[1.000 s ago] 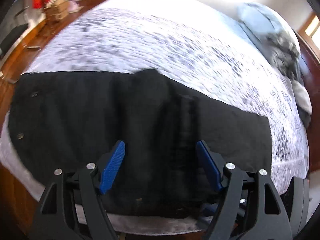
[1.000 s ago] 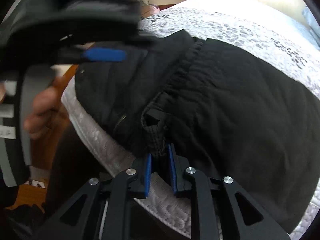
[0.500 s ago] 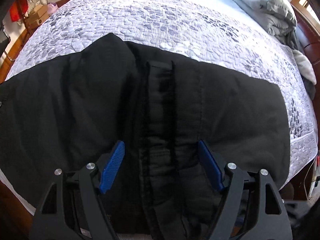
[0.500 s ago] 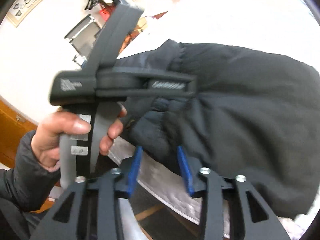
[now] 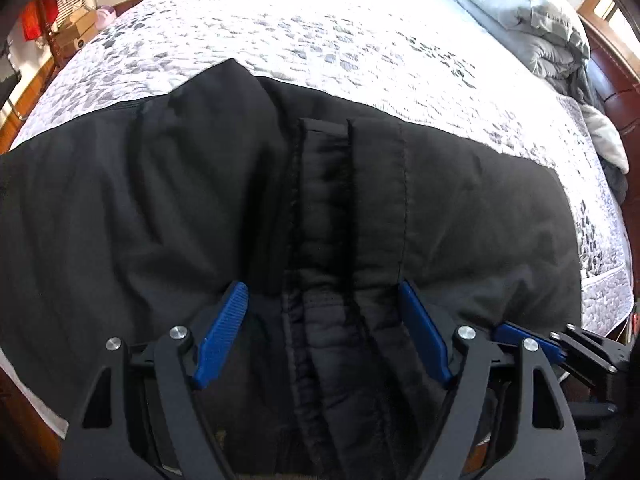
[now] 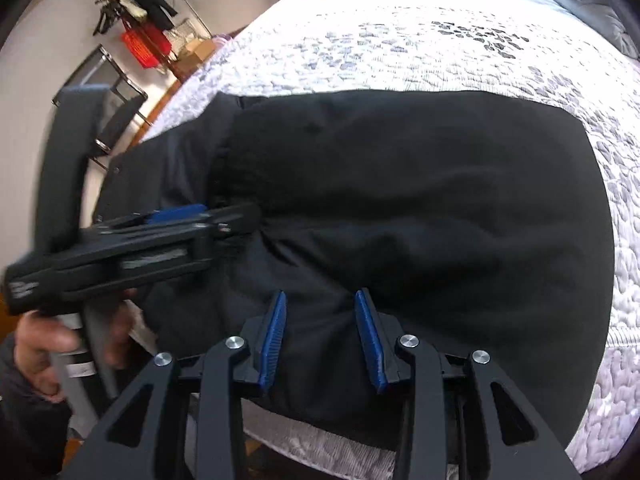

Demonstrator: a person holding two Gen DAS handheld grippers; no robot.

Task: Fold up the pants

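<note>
The black padded pants (image 5: 168, 216) lie on the white pebble-patterned quilted bed (image 5: 320, 40), the left gripper (image 5: 322, 312) with jaws wide astride their waistband, the right gripper (image 6: 320, 320) narrowly parted, gripping nothing.

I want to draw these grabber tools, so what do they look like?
Each gripper is a matte black plastic frame with triangle-shaped cut-outs and round silver bolts. The fingers wear ribbed, bright blue pads. The left gripper has a pistol-like body with small white lettering and a grey handle bearing white stickers. The hand holding it comes out of a dark sleeve.

pants (image 5: 440, 208) on bed (image 5: 320, 40)
</note>
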